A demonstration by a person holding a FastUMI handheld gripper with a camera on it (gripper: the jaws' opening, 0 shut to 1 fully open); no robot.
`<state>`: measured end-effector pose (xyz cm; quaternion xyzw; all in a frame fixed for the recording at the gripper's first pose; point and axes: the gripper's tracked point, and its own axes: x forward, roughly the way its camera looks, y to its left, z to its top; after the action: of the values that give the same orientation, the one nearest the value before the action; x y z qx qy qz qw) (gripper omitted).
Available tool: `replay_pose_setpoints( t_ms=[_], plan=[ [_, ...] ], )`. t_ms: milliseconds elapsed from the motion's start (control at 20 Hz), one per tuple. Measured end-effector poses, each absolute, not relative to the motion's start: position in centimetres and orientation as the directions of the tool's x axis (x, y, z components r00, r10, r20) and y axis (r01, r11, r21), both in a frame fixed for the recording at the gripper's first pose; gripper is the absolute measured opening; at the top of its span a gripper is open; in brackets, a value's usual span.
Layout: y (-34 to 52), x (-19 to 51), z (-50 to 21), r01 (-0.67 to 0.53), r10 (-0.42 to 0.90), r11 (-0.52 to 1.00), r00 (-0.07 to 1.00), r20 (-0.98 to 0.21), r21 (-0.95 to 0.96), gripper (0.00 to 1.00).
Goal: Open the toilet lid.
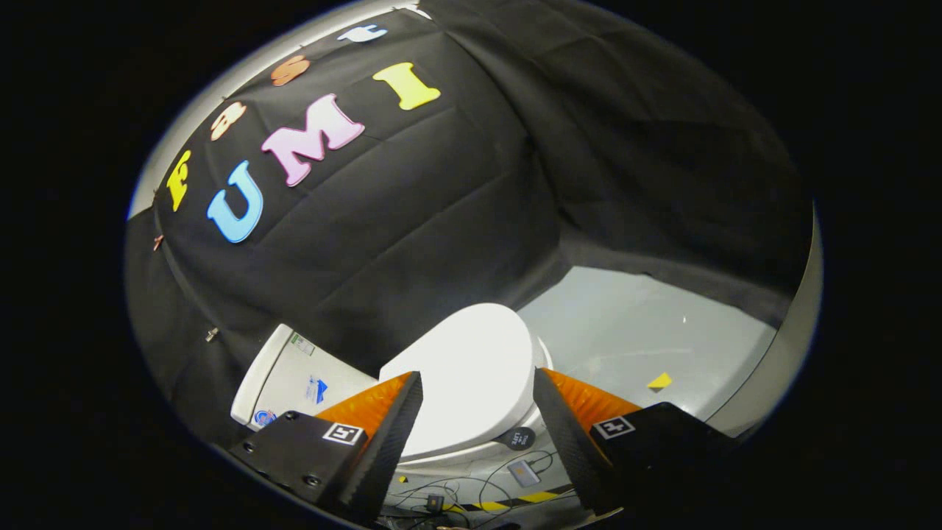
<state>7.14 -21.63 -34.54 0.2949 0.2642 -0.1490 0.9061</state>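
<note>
A white toilet stands on the floor below and ahead of me, its lid [471,372] lying flat and closed over the bowl. Its white tank [294,375] rises behind it against the black cloth wall. My gripper [478,386] hovers above the toilet, open, with a wide gap between the two fingers and nothing held. The lid shows through that gap, well beyond the fingertips and apart from them. The bowl's rim [441,458] peeks out under the lid's near edge.
Grey floor [633,331] spreads out beside the toilet, with a small yellow marker [660,380] on it. Thin cables [449,489] and a yellow-black striped tape [508,503] lie on the floor near the toilet's base. Black cloth walls close in behind.
</note>
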Motion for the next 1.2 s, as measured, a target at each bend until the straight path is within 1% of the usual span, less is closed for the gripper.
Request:
replay_pose_setpoints(
  t_ms=[250,500,550,650,750,800,900,1150,1200],
  plan=[
    [-22.5,6.5,-42.2,0.492,-0.052,0.7,0.757,-0.651,0.518,0.97],
    [-22.0,5.7,-46.8,0.521,0.002,0.639,0.734,-0.679,0.566,0.97],
    [-21.7,5.6,-47.6,0.527,0.016,0.626,0.729,-0.684,0.576,0.94],
    [-20.8,5.5,-49.1,0.529,0.057,0.588,0.728,-0.683,0.612,0.93],
    [-20.1,5.4,-50.7,0.543,0.088,0.542,0.722,-0.686,0.641,0.84],
    [-19.4,5.2,-51.2,0.541,0.114,0.519,0.723,-0.681,0.661,0.84],
    [-18.5,5.0,-52.7,0.553,0.146,0.48,0.715,-0.684,0.681,0.61],
    [-17.1,6.0,-53.4,0.534,0.203,0.419,0.733,-0.649,0.734,0.6],
    [-16.9,6.1,-53.8,0.535,0.205,0.403,0.738,-0.643,0.742,0.46]
  ],
)
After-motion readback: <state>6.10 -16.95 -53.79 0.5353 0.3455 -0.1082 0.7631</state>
